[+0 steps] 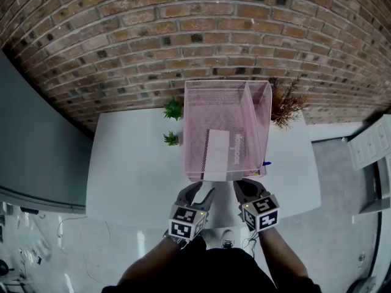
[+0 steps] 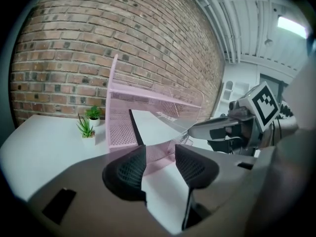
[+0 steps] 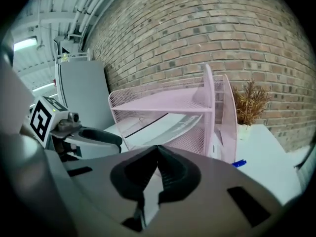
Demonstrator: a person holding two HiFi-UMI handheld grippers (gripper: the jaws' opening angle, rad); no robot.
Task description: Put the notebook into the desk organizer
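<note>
Looking down from above, the print on the notebook (image 1: pixel 215 153) inside the pink mesh organizer (image 1: pixel 256 112) is too smeared to read. A small blue thing (image 1: pixel 266 163) pokes out at the organizer's right corner. Most of it is hidden, so I can't name it. Part of the tabletop's (image 1: pixel 128 176) near edge is lost beneath the left tongs (image 1: pixel 203 191) and right tongs (image 1: pixel 243 186).
</note>
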